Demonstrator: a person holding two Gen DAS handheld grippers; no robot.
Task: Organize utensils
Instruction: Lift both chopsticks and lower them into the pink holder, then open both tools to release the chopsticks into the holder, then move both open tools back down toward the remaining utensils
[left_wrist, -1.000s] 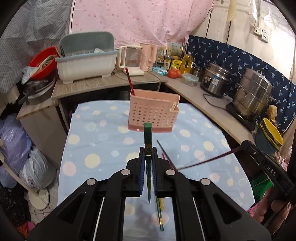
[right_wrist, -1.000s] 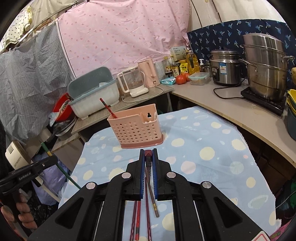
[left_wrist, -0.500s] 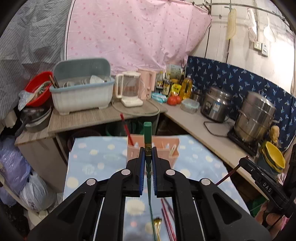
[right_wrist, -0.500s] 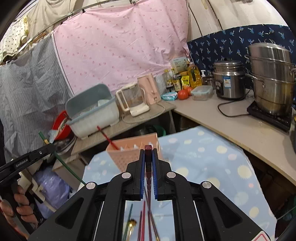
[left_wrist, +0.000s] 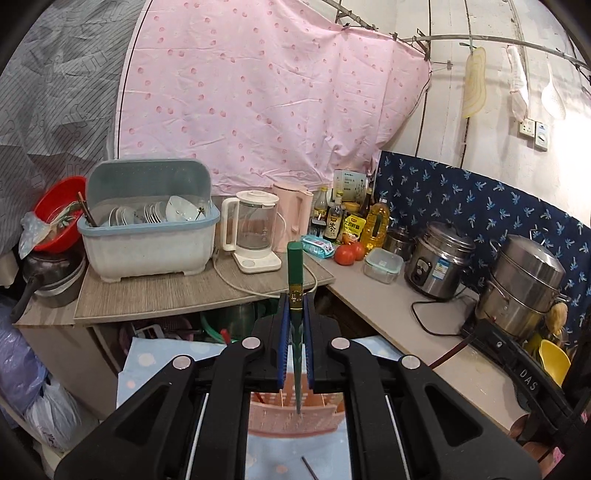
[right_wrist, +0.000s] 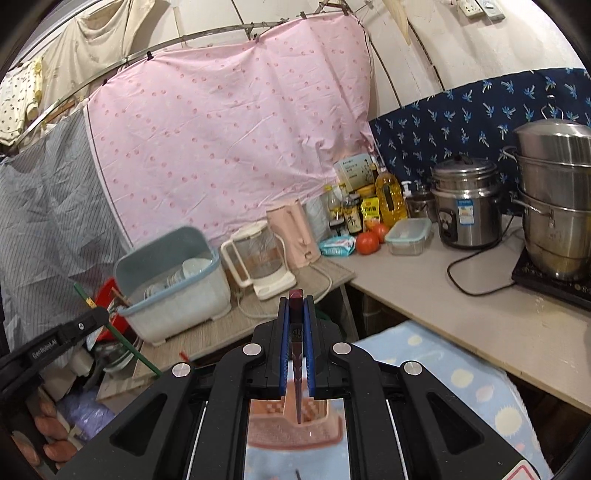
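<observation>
Both tongs are clamped tight, each on one chopstick: the left gripper (left_wrist: 295, 314) pinches a green chopstick (left_wrist: 295, 273) between its blue pads, thick end up, thin tip hanging straight down over the pink utensil basket (left_wrist: 291, 417). Over on the right, the right gripper (right_wrist: 296, 317) squeezes a dark red chopstick (right_wrist: 296, 354), point down, tip right above that same basket (right_wrist: 295, 424), which stands on the blue dotted tablecloth (right_wrist: 461, 376) near its far edge. In the right wrist view the left gripper (right_wrist: 88, 321) shows at the left, green stick (right_wrist: 122, 336) slanting through it. Behind, on the counter (left_wrist: 177, 291): a dish rack (left_wrist: 147, 236) with bowls, a clear kettle (left_wrist: 255, 236), tomatoes (left_wrist: 349, 253). One loose stick end (left_wrist: 308, 467) lies on the cloth nearer the camera.
</observation>
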